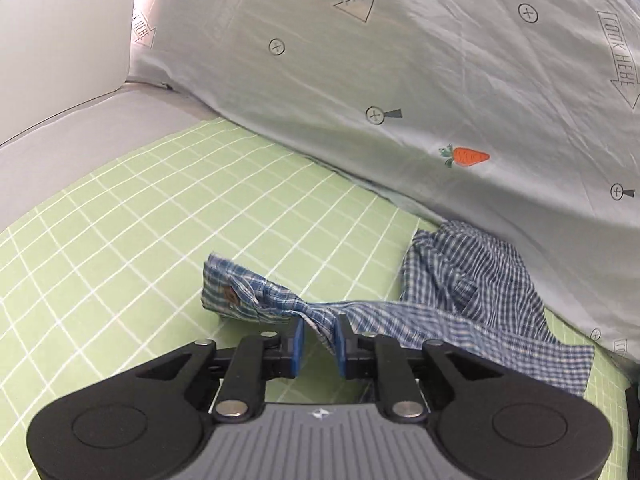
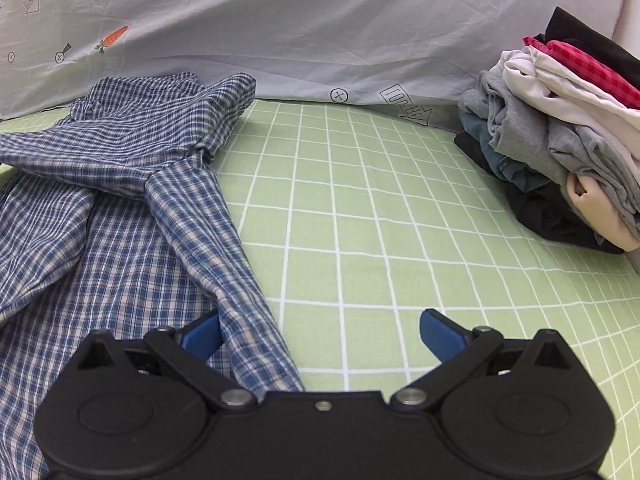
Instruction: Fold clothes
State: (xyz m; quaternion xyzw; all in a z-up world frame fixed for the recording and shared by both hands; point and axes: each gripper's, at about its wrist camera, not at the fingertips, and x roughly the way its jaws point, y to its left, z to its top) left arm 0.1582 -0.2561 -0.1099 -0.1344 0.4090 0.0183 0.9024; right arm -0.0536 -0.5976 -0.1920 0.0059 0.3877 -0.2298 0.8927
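Working on the shirt (image 2: 120,184), spread rumpled on the green sheet (image 2: 360,220) right at the foot of the drape (image 2: 320,32), collar end nearest the drape and body running away from it. Judged an early step of the fold: sleeves apparently being pulled out and laid straight before anything gets turned over. Hence one sleeve (image 1: 360,312) drawn out along the drape's foot, twisted thin and off the sheet, with its buttoned cuff (image 1: 228,292) sticking out farther from the drape's right end than the rest. Passing through the left tongs (image 1: 319,320), set only a little apart, with that twisted stretch between the blue pads; seemingly loose rather than pinched, though hard to tell through the blur. Angled down at the sheet, wrist roughly level across. Over the second sleeve (image 2: 208,240), lying straight and pointing away from the drape, hangs the right tongs (image 2: 322,316), spread wide and gripping nothing, the left finger just beside the sleeve's edge and the other over bare sheet; likewise tilted down, apparently poised to take that sleeve. Stacked against the drape's right end, well apart from the shirt, a pile (image 2: 560,128) of folded clothes, probably the shirt's destination.
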